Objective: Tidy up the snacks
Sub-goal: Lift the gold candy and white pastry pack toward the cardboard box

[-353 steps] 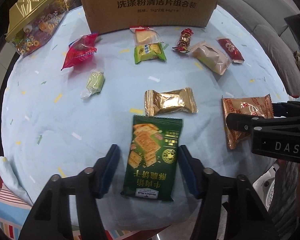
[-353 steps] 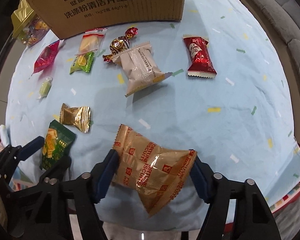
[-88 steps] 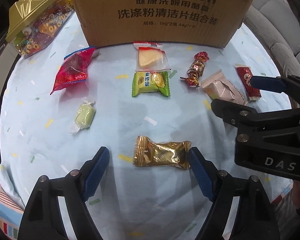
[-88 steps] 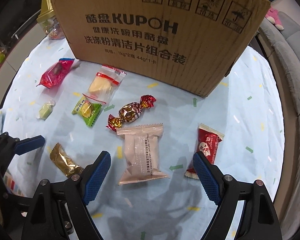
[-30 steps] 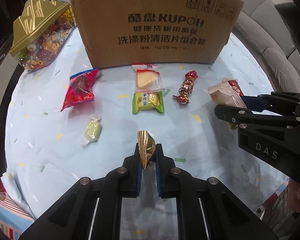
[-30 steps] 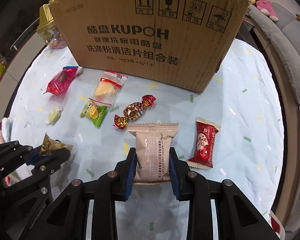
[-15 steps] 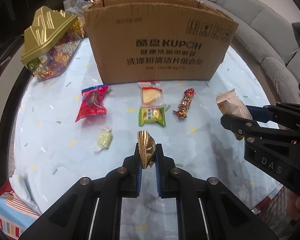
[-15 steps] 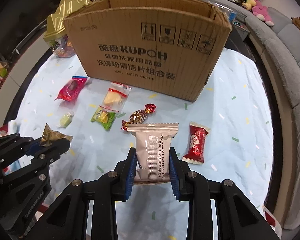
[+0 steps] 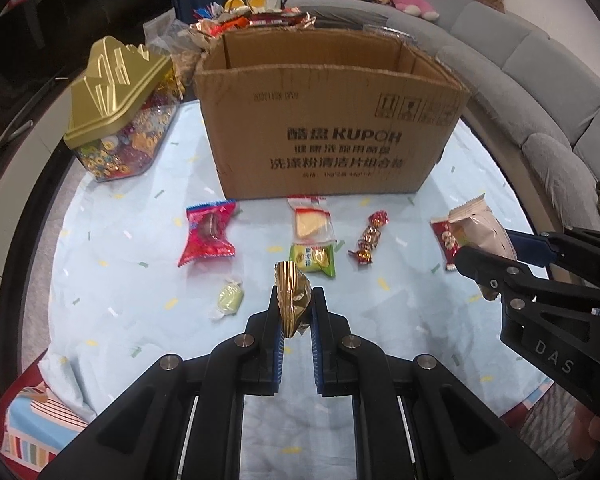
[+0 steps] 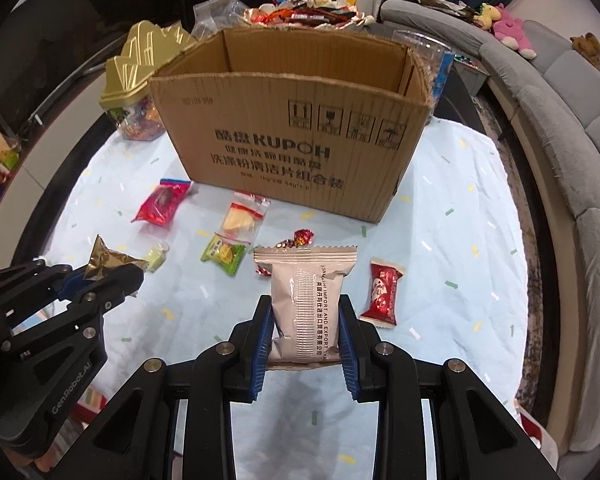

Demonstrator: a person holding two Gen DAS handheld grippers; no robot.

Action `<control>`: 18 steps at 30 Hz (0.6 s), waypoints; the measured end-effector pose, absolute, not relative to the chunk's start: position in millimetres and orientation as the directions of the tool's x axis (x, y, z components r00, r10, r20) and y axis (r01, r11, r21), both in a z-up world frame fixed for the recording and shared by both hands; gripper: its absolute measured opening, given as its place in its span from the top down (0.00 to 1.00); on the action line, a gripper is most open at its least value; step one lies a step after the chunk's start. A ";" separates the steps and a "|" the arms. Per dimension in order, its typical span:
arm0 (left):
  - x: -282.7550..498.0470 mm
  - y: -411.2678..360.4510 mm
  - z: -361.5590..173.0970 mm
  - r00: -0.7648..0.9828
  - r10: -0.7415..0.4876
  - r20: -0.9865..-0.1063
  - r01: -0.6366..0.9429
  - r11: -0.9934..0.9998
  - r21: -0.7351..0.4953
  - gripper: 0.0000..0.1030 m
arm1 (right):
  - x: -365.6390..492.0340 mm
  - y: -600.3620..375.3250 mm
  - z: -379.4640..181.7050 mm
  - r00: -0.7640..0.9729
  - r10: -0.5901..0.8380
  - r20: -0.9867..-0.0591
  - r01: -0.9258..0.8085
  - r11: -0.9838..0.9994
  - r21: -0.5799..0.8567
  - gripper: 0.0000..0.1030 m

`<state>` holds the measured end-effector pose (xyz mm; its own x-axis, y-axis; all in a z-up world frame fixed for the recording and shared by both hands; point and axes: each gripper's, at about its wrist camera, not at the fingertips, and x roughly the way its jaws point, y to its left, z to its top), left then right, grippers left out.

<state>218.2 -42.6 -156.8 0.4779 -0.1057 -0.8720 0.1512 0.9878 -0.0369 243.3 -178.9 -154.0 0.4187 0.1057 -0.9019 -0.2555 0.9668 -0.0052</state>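
Two hand-held grippers are seen above a round table (image 9: 112, 312) covered with a pale blue confetti-print cloth. An open cardboard box (image 9: 332, 128) is stood at the far side of the cloth, and a clear candy jar with a gold lid (image 9: 116, 108) is placed to its left. The right gripper (image 10: 306, 344) is pinched on a beige snack packet (image 10: 306, 304), which is held upright, clear of the cloth. The left gripper (image 9: 296, 312) is pressed together on a gold foil packet (image 9: 294, 298), likewise held off the cloth. Six smaller snacks are left lying in front of the box: a red-pink packet (image 9: 208, 232), a clear pack with a yellow piece (image 9: 312, 220), a green packet (image 9: 314, 258) just in front of it, a red packet (image 10: 382, 286), a twisted red-gold candy (image 9: 370, 236) and a pale green candy (image 9: 229, 298).
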 end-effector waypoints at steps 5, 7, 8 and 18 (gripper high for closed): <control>222.2 -39.0 -144.9 0.496 -0.105 -0.862 0.138 0.990 -0.041 0.88 | 244.7 -179.4 -140.1 0.442 0.106 -0.891 -0.238 0.971 -0.003 0.69; 225.0 -37.8 -139.2 0.505 -0.105 -0.857 0.132 0.990 -0.043 0.88 | 246.0 -179.4 -133.6 0.453 0.105 -0.885 -0.230 0.973 -0.002 0.69; 226.3 -37.3 -136.0 0.510 -0.105 -0.854 0.130 0.991 -0.044 0.88 | 246.7 -179.3 -130.5 0.458 0.104 -0.883 -0.226 0.974 -0.003 0.69; 242.3 -32.5 -103.4 0.568 -0.102 -0.817 0.104 0.993 -0.051 0.87 | 255.3 -177.8 -96.7 0.524 0.101 -0.845 -0.190 0.982 -0.001 0.69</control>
